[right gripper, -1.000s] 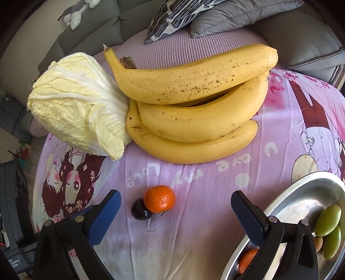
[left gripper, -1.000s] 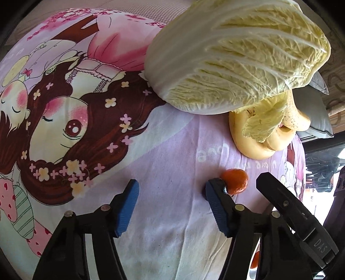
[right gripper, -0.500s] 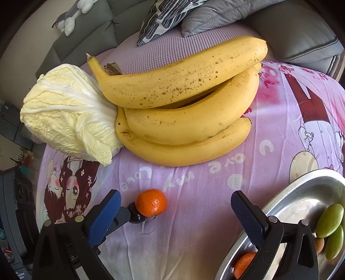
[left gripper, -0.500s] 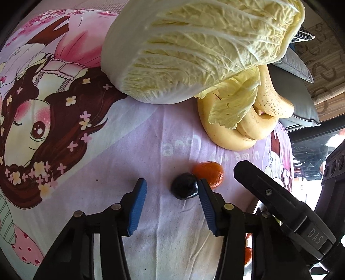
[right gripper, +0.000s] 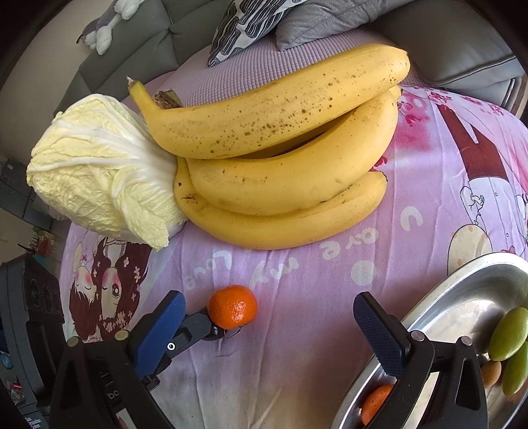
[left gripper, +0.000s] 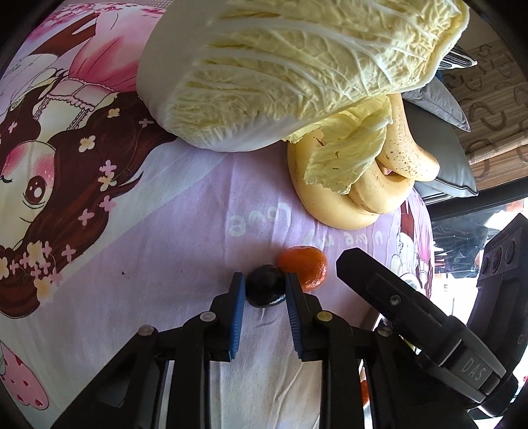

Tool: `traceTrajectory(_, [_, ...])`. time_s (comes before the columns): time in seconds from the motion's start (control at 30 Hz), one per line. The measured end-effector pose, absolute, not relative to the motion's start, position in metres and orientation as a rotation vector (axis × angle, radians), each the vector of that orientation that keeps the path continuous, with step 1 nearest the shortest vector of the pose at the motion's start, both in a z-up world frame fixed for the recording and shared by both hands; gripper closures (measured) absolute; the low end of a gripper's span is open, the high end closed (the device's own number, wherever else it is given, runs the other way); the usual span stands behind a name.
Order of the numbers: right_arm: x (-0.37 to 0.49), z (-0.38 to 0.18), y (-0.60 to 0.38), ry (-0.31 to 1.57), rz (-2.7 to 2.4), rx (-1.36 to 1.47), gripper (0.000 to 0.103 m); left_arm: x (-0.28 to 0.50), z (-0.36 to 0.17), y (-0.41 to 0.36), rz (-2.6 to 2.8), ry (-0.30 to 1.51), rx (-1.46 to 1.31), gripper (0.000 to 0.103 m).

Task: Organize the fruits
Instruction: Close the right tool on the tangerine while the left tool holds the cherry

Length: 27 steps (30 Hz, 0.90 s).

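Observation:
A small dark plum (left gripper: 265,289) lies on the purple cartoon sheet, touching a mandarin (left gripper: 305,268) on its right. My left gripper (left gripper: 265,288) has its blue pads on both sides of the plum, closed onto it. In the right wrist view the mandarin (right gripper: 232,307) shows, with the left gripper's finger (right gripper: 194,328) hiding the plum. My right gripper (right gripper: 270,316) is open and empty, hovering near the mandarin. A metal tray (right gripper: 462,283) at the lower right holds green fruits (right gripper: 510,328) and another mandarin (right gripper: 374,404).
A bunch of bananas (right gripper: 283,171) and a napa cabbage (right gripper: 99,165) lie behind the small fruits. Both also show in the left wrist view: cabbage (left gripper: 297,66), bananas (left gripper: 369,194). Grey sofa cushions (right gripper: 330,19) sit at the back.
My left gripper moved right onto the plum and closed its fingers around it. The right gripper stayed open and shifted slightly.

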State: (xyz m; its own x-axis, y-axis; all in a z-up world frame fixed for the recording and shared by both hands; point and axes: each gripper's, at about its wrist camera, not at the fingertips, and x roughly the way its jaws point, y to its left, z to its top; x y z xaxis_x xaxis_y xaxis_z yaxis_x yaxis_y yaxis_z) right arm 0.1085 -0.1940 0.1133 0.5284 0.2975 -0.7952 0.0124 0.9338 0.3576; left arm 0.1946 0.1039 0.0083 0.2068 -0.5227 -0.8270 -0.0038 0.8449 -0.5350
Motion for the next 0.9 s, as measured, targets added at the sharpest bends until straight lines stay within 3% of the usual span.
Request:
traceTrajectory(0.3, [0.112, 0.102, -0.173, 1.032, 0.174, 0.313, 0.0, 0.191, 0.023, 0.122, -0.278, 1.328, -0.523, 0.078])
traceTrajectory(0.4, [0.114, 0.096, -0.162, 1.05, 0.182, 0.291, 0.0, 0.191, 0.028, 0.131, -0.222, 1.309, -0.523, 0.089])
traceTrajectory(0.77, [0.122, 0.081, -0.123, 1.075, 0.128, 0.209, 0.0, 0.194, 0.022, 0.128, -0.203, 1.327, -0.55, 0.091])
traceTrajectory(0.9, [0.128, 0.077, -0.114, 1.083, 0.117, 0.186, 0.0, 0.194, 0.019, 0.127, -0.217, 1.331, -0.574, 0.085])
